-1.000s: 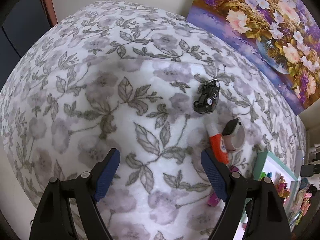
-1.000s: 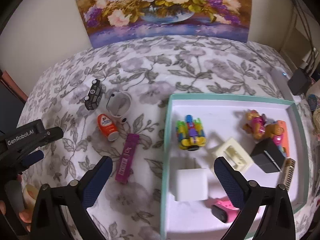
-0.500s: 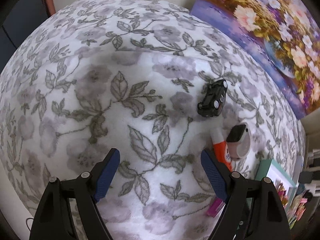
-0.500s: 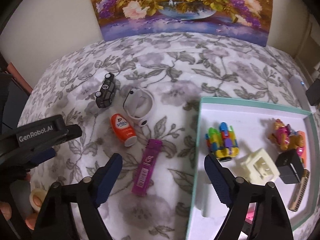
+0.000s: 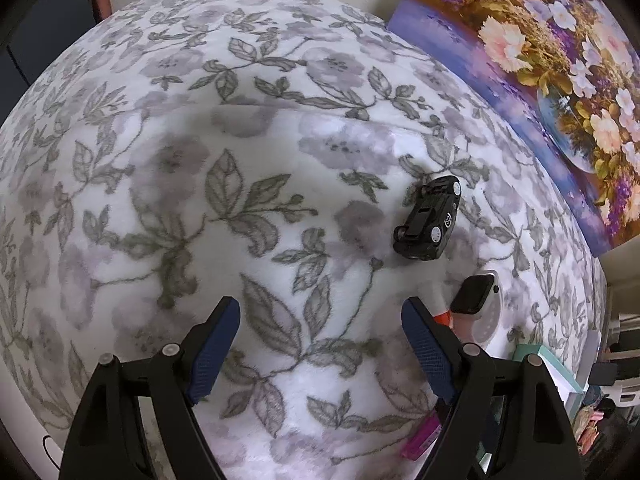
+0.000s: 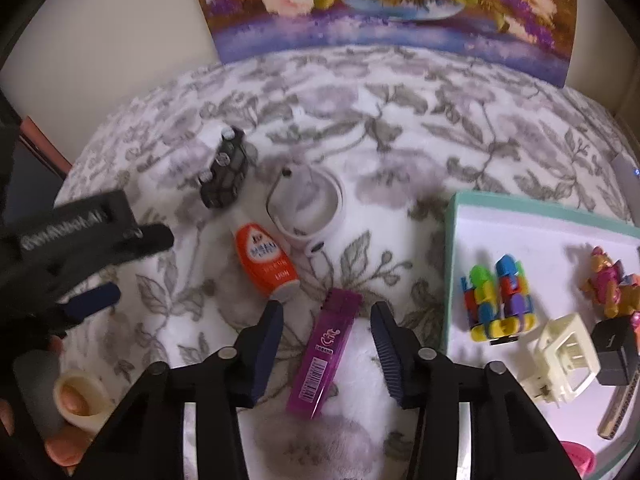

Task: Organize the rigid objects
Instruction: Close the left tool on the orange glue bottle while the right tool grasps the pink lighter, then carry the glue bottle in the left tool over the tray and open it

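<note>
On the floral cloth lie a purple lighter, an orange bottle, a white smartwatch and a black toy car. My right gripper is open, its jaws on either side of the lighter, not touching it. My left gripper is open and empty, low over the cloth. The car lies ahead of it to the right, the watch beyond its right finger. The left gripper also shows in the right wrist view.
A white tray with a teal rim at the right holds a colourful block toy, a cream clip, a pink-orange figure and a black cube. A flower painting leans on the back wall.
My right gripper moved left from over the tray and dropped around the purple lighter, its jaws narrower. My left gripper moved forward towards the toy car.
</note>
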`<state>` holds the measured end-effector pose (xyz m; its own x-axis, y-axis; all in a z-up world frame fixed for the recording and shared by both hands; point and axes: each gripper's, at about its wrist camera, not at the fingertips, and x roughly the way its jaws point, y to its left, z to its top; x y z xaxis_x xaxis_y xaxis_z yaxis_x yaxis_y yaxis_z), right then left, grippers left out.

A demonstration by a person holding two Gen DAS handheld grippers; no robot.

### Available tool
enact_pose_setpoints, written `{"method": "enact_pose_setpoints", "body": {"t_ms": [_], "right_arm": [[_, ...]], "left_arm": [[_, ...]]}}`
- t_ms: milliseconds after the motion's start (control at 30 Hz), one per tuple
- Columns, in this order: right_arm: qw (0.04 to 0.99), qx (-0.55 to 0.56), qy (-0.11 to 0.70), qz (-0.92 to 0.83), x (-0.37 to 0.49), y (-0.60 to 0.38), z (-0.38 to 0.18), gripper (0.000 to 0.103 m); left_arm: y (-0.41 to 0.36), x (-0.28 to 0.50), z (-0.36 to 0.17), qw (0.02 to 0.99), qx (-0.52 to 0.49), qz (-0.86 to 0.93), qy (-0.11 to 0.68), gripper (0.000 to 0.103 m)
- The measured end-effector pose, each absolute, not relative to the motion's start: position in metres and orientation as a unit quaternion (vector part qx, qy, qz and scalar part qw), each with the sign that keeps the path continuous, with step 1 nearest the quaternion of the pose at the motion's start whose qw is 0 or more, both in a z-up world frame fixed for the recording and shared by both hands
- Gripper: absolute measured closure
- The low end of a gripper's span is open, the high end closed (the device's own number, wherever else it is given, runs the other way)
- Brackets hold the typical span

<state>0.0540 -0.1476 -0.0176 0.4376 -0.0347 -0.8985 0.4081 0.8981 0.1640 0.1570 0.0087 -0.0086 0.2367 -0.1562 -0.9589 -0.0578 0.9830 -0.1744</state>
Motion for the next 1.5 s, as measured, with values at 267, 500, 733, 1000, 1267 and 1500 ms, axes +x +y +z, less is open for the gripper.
{"method": "enact_pose_setpoints", "body": {"t_ms": [267,500,733,1000,1267,1500], "right_arm": [[0.814,0.187,0.528,-0.150,0.050,-0.147,-0.030,0.071],[0.815,0.191,0.524,-0.158,0.050,-0.154,-0.030,0.080],[0.819,0.198,0.515,-0.159,0.056,-0.165,-0.029,0.081],[0.818,0.217,0.510,-0.155,0.058,-0.177,-0.030,0.081],[0.819,0.213,0.510,-0.155,0.056,-0.176,-0.030,0.081],[0.819,0.208,0.511,-0.156,0.055,-0.174,-0.030,0.081]], "left_arm": [[0.004,0.161,-0.017,0.774,-0.088,-0.040,0.626,0.019],[-0.017,0.162,-0.015,0.780,-0.077,-0.073,0.617,0.020],[-0.034,0.162,-0.022,0.778,-0.083,-0.104,0.614,0.025],[-0.054,0.158,-0.031,0.774,-0.072,-0.131,0.615,0.037],[-0.072,0.153,-0.030,0.782,-0.035,-0.152,0.603,0.065],[-0.082,0.149,-0.032,0.774,-0.023,-0.169,0.610,0.078]]}}
